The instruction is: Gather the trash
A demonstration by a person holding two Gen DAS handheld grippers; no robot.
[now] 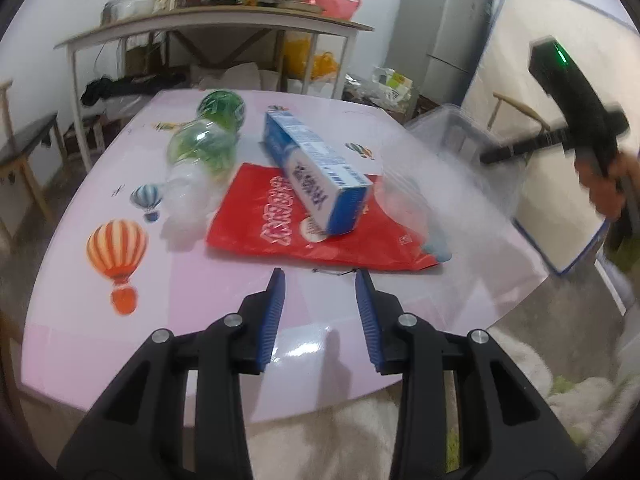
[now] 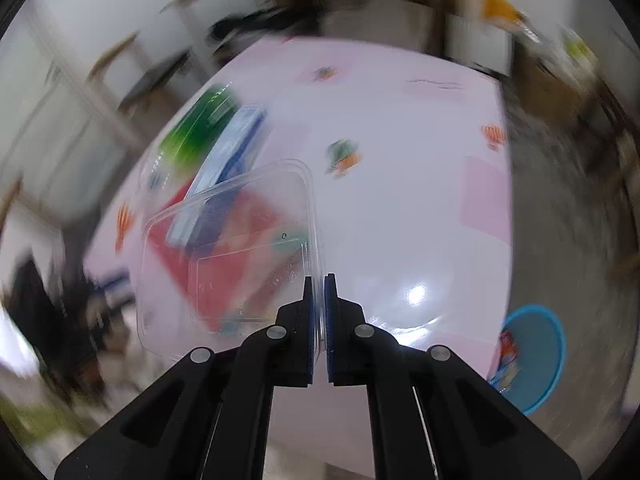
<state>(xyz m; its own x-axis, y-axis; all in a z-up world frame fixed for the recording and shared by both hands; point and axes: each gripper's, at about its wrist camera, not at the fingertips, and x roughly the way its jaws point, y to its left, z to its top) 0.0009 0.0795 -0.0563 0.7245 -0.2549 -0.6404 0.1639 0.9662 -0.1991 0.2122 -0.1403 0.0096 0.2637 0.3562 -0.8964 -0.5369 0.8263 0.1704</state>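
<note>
On the pink balloon-print table [image 1: 100, 344] lies a red snack bag [image 1: 288, 224] with a blue-and-white carton [image 1: 316, 168] resting on it. Two green-labelled plastic bottles [image 1: 204, 144] lie to its left. My left gripper [image 1: 320, 276] hovers just short of the bag's near edge, open, with nothing between its fingers. My right gripper [image 2: 319, 280] is shut on the rim of a clear plastic container [image 2: 224, 240], held in the air above the table. In the left wrist view that container shows only as a pale blur [image 1: 412, 196] beside a person's hand [image 1: 612, 188].
A blue bin [image 2: 536, 360] with some wrappers inside stands on the floor off the table's right side. A clear storage box [image 1: 452, 128], a grey fridge [image 1: 444, 32] and a loaded shelf table [image 1: 200, 28] stand behind. A wooden chair [image 1: 24, 148] is at the left.
</note>
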